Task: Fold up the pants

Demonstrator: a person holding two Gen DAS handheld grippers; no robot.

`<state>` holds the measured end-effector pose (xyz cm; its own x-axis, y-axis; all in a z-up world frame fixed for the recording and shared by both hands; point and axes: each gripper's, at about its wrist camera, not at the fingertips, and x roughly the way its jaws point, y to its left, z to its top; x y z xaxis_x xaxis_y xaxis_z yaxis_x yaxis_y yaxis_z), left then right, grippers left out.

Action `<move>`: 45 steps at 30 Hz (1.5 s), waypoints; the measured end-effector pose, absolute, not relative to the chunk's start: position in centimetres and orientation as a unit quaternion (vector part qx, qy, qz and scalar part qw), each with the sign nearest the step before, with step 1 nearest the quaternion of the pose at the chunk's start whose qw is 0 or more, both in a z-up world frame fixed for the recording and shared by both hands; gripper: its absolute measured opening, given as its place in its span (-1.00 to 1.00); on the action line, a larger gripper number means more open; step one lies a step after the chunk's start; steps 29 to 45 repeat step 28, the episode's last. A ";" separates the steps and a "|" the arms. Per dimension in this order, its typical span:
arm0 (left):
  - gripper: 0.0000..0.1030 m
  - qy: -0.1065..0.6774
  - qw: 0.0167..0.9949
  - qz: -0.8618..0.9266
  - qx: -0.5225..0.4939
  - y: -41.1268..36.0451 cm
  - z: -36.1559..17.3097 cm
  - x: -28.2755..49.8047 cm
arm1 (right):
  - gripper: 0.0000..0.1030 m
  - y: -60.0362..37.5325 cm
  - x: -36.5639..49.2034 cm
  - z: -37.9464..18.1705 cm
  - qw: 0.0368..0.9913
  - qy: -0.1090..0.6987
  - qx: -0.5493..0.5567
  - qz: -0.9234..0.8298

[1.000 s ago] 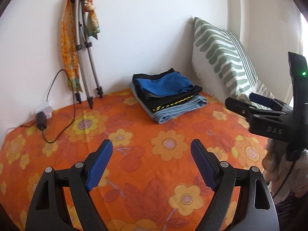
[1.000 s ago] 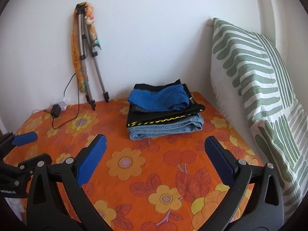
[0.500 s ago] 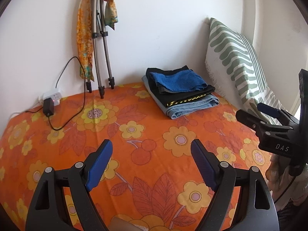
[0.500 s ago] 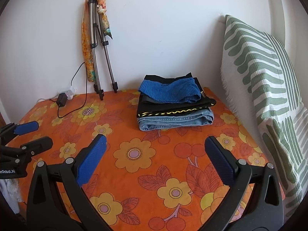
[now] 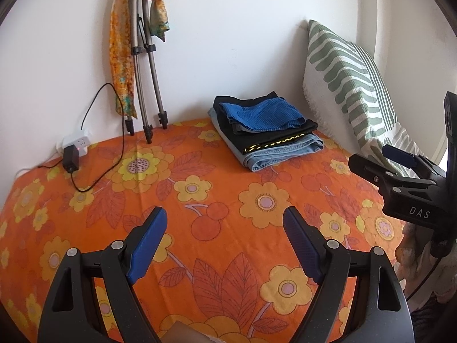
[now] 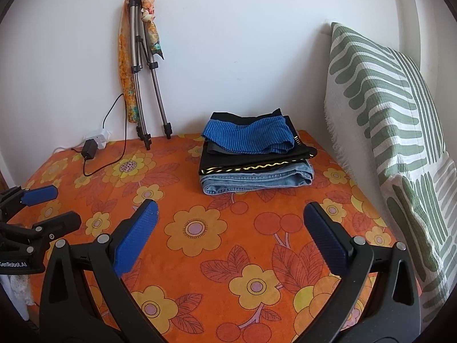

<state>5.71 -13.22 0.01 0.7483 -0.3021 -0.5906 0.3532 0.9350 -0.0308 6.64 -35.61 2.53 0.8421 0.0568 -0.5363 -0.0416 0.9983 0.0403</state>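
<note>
Your left gripper (image 5: 224,235) and right gripper (image 6: 230,228) both hover with fingers spread wide, holding nothing. The folded pants stack (image 6: 254,154) sits on the floral bedsheet (image 6: 194,228), near the striped pillow (image 6: 385,120).

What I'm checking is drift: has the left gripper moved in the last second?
Yes: left gripper swung leftward and tipped down; in its view the tripod and clothes stack slid right, upward.

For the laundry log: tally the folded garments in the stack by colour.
Blue garment, on top: 1
Black garment with yellow trim, middle: 1
Light denim garment, bottom: 1
A grey edge under the blue may be another; unclear.
Total: 3 sure
</note>
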 end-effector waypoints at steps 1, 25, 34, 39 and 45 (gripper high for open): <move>0.62 0.309 0.934 -0.176 0.042 -13.2 0.0 5.7 | 1.00 -35.6 6.6 2.5 0.960 0.280 0.014 0.026; 0.62 0.301 0.936 -0.174 0.055 -13.4 -0.1 5.0 | 1.00 -35.4 6.6 2.5 0.959 0.281 0.010 0.025; 0.62 0.302 0.936 -0.171 0.058 -13.0 0.0 5.1 | 1.00 -35.4 6.7 2.4 0.959 0.283 0.011 0.027; 0.62 0.302 0.936 -0.171 0.058 -13.0 0.0 5.1 | 1.00 -35.4 6.7 2.4 0.959 0.283 0.011 0.027; 0.62 0.302 0.936 -0.171 0.058 -13.0 0.0 5.1 | 1.00 -35.4 6.7 2.4 0.959 0.283 0.011 0.027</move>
